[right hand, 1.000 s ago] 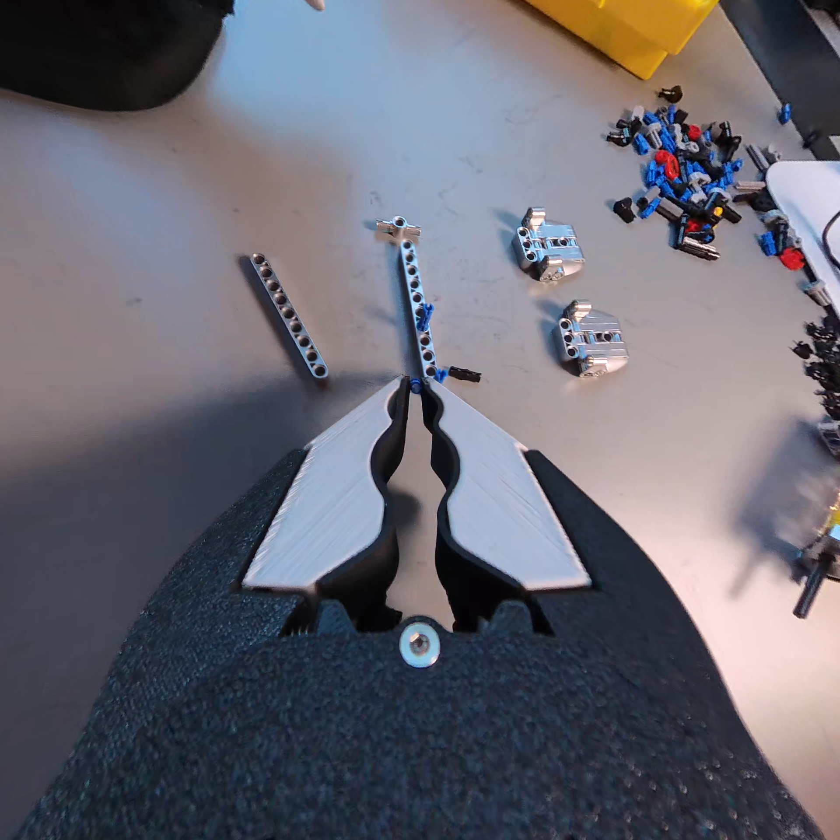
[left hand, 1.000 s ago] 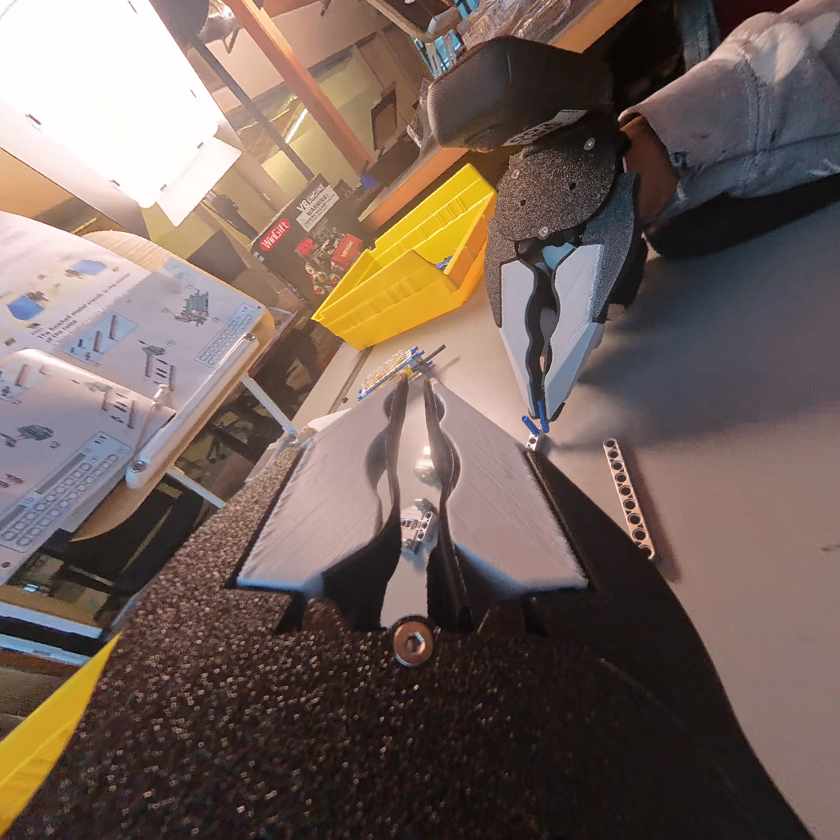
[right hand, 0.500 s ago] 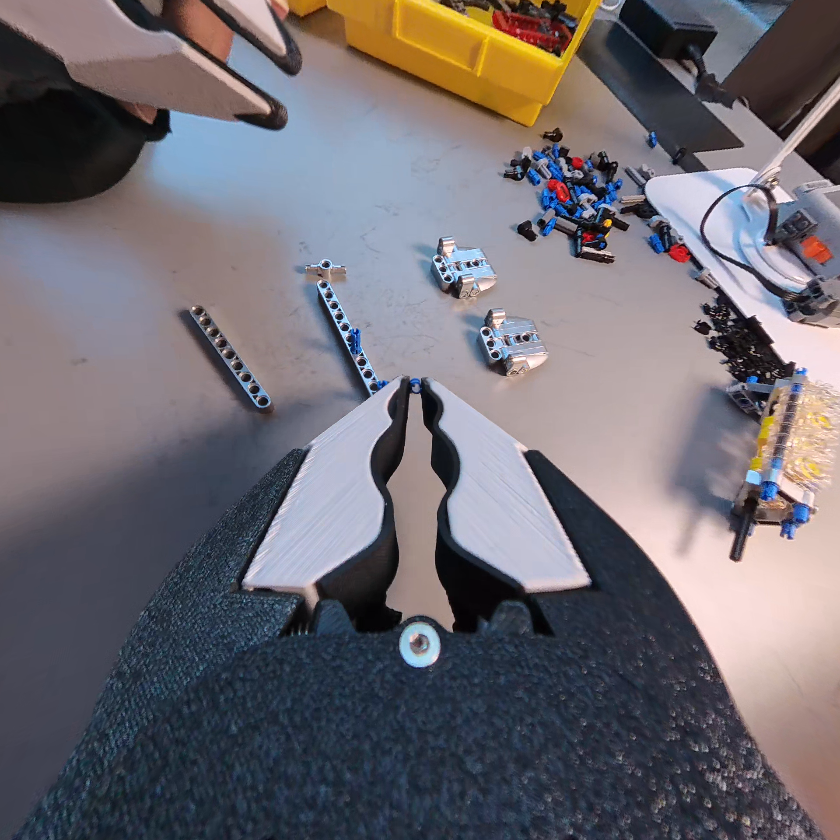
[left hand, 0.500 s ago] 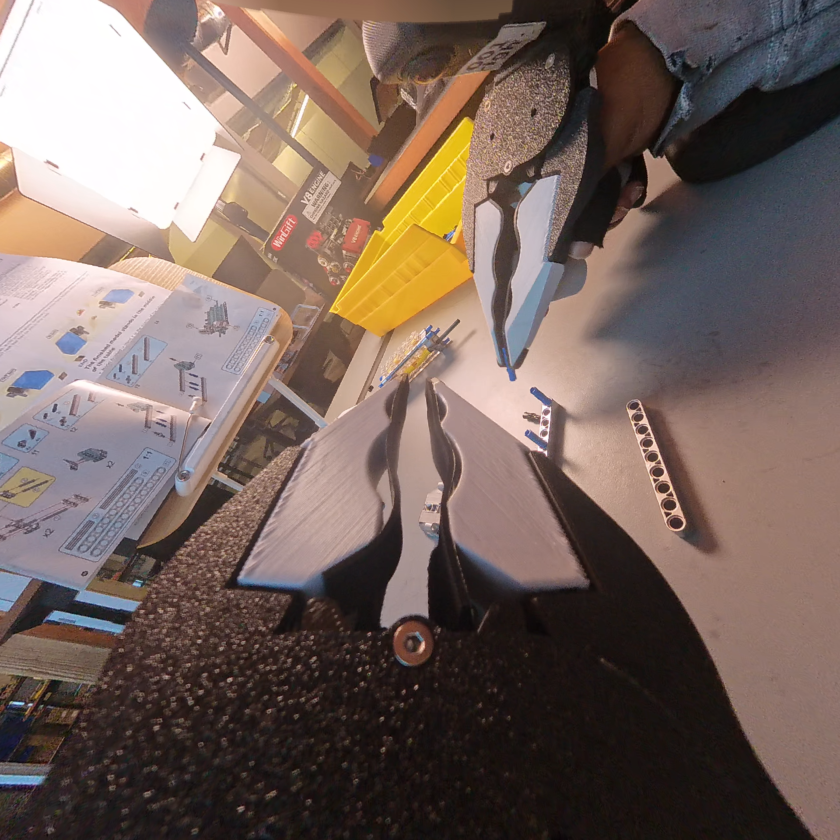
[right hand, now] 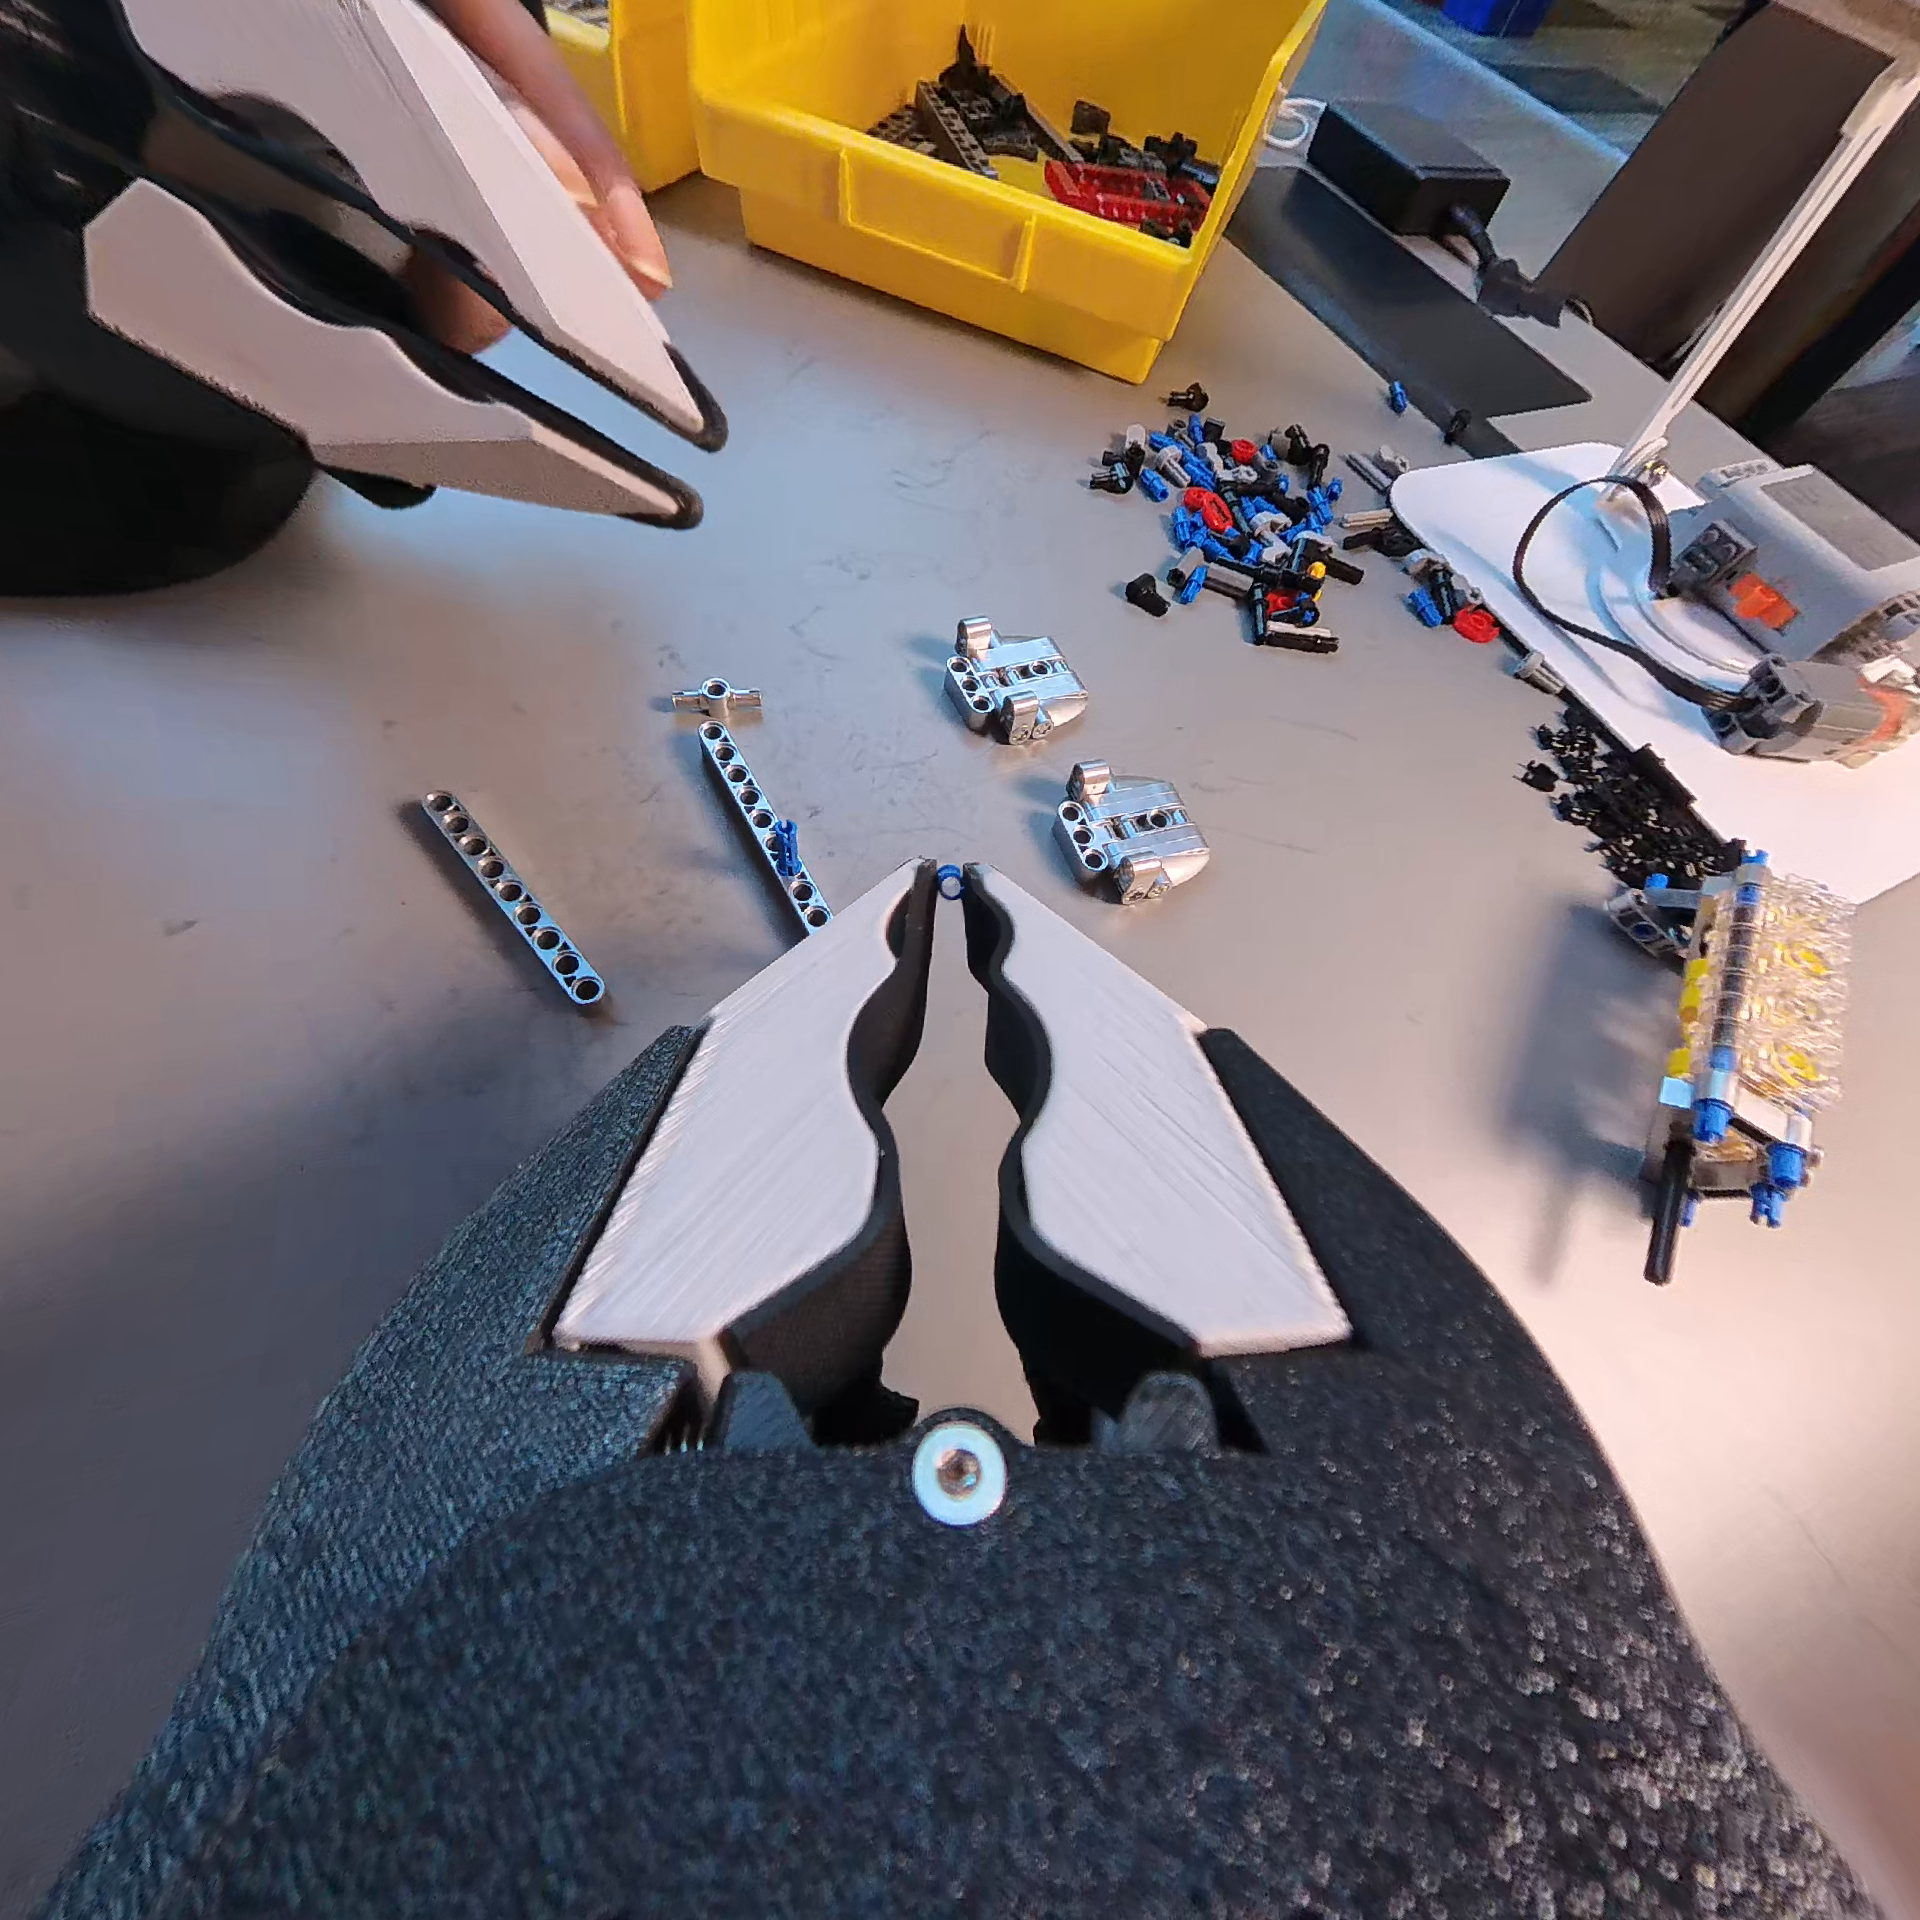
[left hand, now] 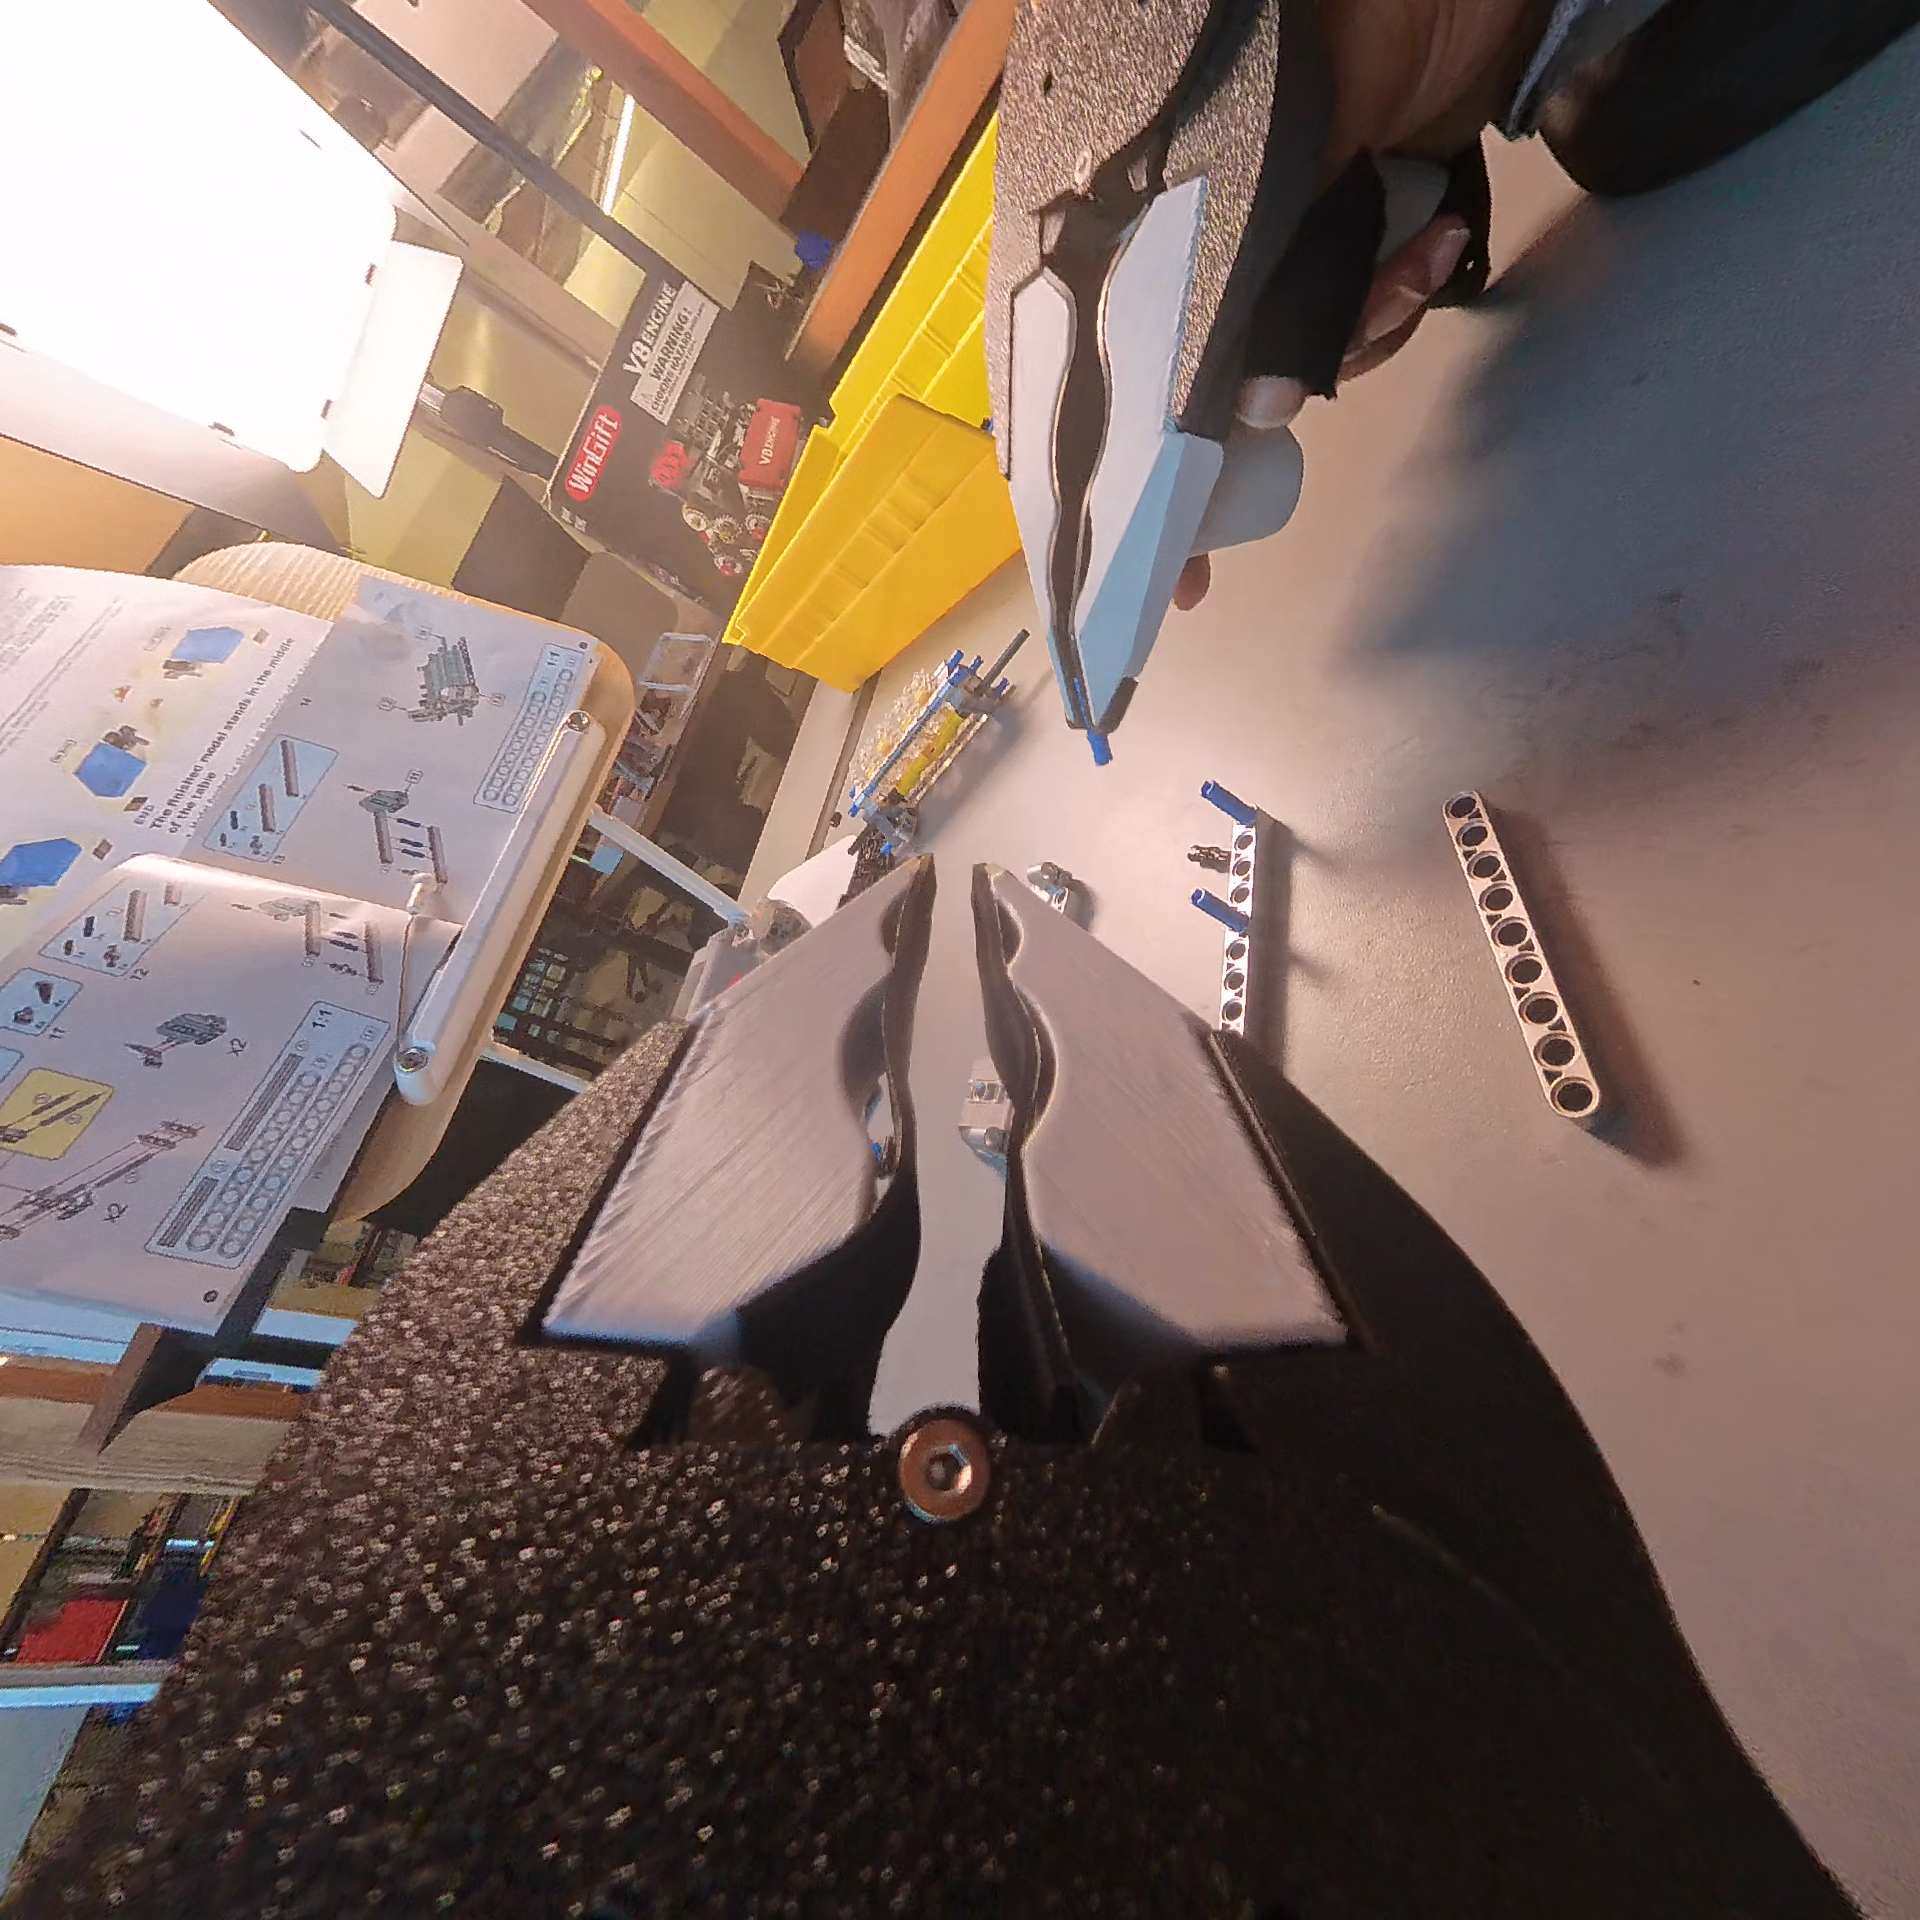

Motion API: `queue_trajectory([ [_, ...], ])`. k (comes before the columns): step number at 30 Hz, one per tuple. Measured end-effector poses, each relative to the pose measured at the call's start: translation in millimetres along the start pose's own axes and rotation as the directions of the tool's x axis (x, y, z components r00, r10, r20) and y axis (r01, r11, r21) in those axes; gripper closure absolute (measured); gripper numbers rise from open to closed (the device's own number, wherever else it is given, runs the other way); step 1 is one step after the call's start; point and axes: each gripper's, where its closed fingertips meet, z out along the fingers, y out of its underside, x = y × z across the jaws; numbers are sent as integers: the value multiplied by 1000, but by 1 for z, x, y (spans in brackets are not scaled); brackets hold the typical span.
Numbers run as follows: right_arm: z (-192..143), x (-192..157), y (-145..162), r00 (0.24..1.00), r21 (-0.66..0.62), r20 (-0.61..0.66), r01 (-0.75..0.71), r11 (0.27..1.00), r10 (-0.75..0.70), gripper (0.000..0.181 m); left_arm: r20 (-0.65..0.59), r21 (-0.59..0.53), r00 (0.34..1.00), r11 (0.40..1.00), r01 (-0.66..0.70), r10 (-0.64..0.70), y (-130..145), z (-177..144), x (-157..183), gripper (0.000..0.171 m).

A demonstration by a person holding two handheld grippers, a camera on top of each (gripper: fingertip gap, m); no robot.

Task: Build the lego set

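The right gripper [right hand: 948,876], lifted off the pinned beam [right hand: 756,821], pinched a blue pin [right hand: 948,881] (left gripper [left hand: 951,878] slightly parted, empty).

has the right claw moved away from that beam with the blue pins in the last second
Yes. The right claw, shut on a blue pin, has lifted up off the pinned beam on the table, toward the yellow bins.
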Motion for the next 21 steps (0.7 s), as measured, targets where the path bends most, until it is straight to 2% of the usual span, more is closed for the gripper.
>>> queue_trajectory([
  [3, 0, 6, 0, 999, 2, -35, -16, 1000, 17, 177, -38, -44, 999, 999, 19, -20, 9, 3, 6, 166],
  [7, -1, 15, -1, 996, 9, -72, -44, 999, 44, 177, -169, -206, 953, 955, 213, -249, 39, 8, 24, 165],
  [10, 2, 19, -1, 995, 3, -83, -52, 999, 52, 177, -242, -253, 846, 873, 417, -475, 42, 6, 28, 158],
  [13, 11, 26, -8, 993, 3, -70, -97, 995, 97, 177, -298, -311, 715, 773, 553, -632, 46, 2, 32, 149],
  [16, 27, 36, -9, 992, -45, -47, -123, 991, 121, 177, -320, -395, 646, 718, 574, -693, 56, -1, 43, 140],
  [21, 51, 59, 1, 994, -180, -58, -103, 978, 94, 178, -316, -473, 661, 717, 512, -680, 68, -2, 56, 141],
])
